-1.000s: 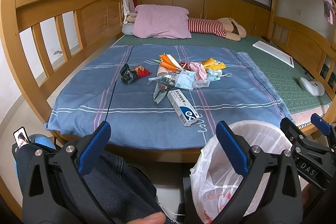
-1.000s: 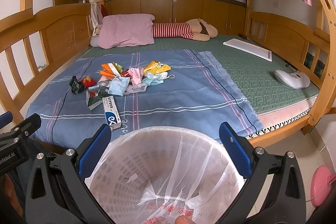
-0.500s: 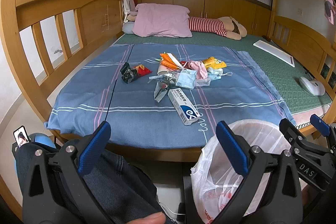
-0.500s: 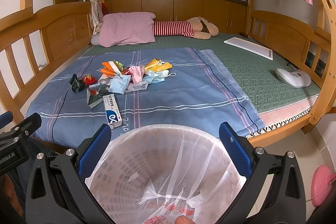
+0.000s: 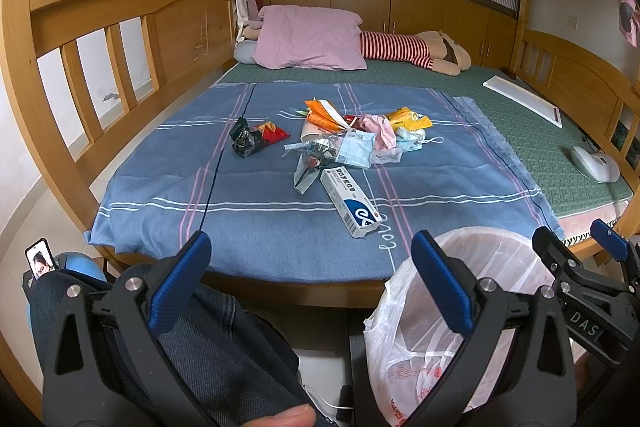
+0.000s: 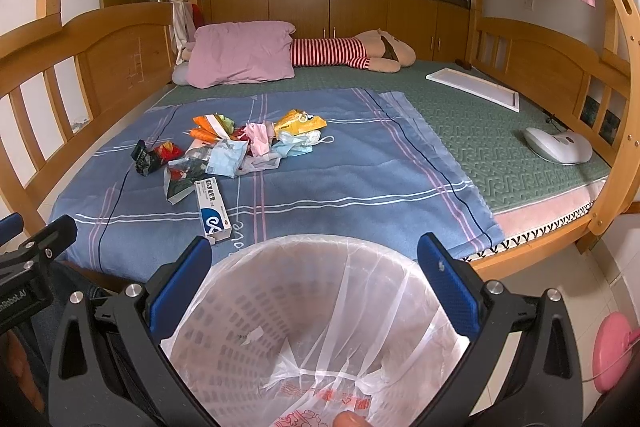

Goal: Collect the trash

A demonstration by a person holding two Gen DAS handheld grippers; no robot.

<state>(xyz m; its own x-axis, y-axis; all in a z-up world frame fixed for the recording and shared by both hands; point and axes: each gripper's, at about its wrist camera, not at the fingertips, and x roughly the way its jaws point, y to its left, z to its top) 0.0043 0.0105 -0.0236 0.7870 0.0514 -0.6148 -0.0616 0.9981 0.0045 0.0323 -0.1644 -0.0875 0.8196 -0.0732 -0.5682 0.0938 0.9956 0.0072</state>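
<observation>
Ahead, in the left view, the left gripper is held wide and empty; light, crumpled wrappers and a stiff box, best pinched across its narrow sides, lie on the bed.
From the right view, the right gripper is likewise spread empty above the lined bin.

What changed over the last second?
Almost nothing: both cameras crept slightly. Both grippers, left and right, stay open and empty. The trash pile, the box and the bin have not moved.
</observation>
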